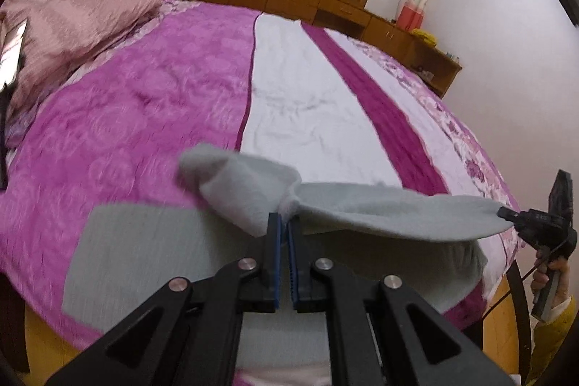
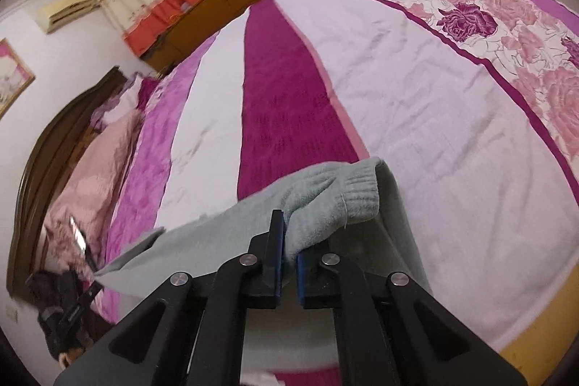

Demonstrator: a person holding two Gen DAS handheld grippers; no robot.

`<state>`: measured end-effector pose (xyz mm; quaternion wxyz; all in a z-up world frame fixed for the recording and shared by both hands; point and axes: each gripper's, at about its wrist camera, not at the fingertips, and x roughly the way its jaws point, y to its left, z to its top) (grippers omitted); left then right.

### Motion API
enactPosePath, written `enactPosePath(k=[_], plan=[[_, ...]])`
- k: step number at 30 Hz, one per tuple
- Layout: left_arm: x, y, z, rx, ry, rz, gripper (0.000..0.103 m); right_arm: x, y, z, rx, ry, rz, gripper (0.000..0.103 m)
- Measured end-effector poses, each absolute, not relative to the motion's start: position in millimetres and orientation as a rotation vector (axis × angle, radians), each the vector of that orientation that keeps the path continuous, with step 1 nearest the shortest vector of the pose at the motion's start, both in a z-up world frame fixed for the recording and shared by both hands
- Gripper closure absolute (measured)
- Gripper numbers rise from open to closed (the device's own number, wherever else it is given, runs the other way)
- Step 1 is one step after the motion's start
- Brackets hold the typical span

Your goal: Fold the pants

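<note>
Pants (image 1: 152, 252), pale grey and fleecy, lie across the near edge of the bed (image 1: 152, 89), and every place below is given relative to them. At their left part, the left gripper (image 1: 284, 223) has its blue-padded jaws nearly closed on a raised pinch of the cloth, which stands up in a fold just ahead of the fingertips. From that pinch the lifted edge runs rightward as a taut band to the right gripper (image 2: 288, 237), whose jaws are likewise almost closed, clamping the cloth beside a ribbed cuff (image 2: 358, 198) that bulges past the fingers. So the long axis of the held edge lies between the two grippers, side to side along the bed's near edge, while the rest of the garment rests flat beneath and toward the person. Judging by this, the coming fold carries the held edge away over the flat part, both hands moving together. No containers are in view.
</note>
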<state>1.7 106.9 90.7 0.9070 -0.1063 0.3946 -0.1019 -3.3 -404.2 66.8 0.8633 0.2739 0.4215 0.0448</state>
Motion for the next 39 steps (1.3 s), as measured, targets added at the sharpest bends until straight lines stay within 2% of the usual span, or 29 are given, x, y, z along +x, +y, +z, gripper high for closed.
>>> enactPosePath(k=[5, 13, 18, 24, 26, 28, 37, 39], plan=[[-21.9, 109.2, 55.9, -0.242, 0.903, -0.223, 0.099, -32.3, -395.6, 47.9, 0.494, 0.932, 0.077, 0.103], [-34.3, 115.3, 5.7, -0.257, 1.019, -0.155, 0.099, -41.1, -399.8, -1.5, 0.514, 1.04, 0.019, 0.103], [-36.1, 121.0, 6.2, -0.267, 1.035, -0.131, 0.098, -33.5, -400.8, -20.7, 0.496, 1.105, -0.004, 0.103], [-46.7, 120.3, 21.1, -0.216, 1.046, -0.11, 0.085, -35.4, -398.4, -16.8, 0.444, 1.145, 0.013, 0.102], [-48.9, 118.5, 29.3, -0.194, 1.038, -0.096, 0.08, -39.9, -398.8, -9.8, 0.41, 1.148, -0.001, 0.094], [-46.7, 115.0, 38.2, -0.167, 1.029, -0.096, 0.078, -48.1, -404.9, 3.7, 0.36, 1.134, -0.041, 0.085], [1.9, 81.9, 61.2, -0.095, 1.015, -0.09, 0.073, -46.5, -431.7, 54.3, 0.273, 1.037, -0.155, 0.082], [18.5, 69.4, 66.7, -0.044, 0.993, -0.05, 0.059, -41.1, -428.0, 59.7, 0.262, 1.026, -0.135, 0.082]])
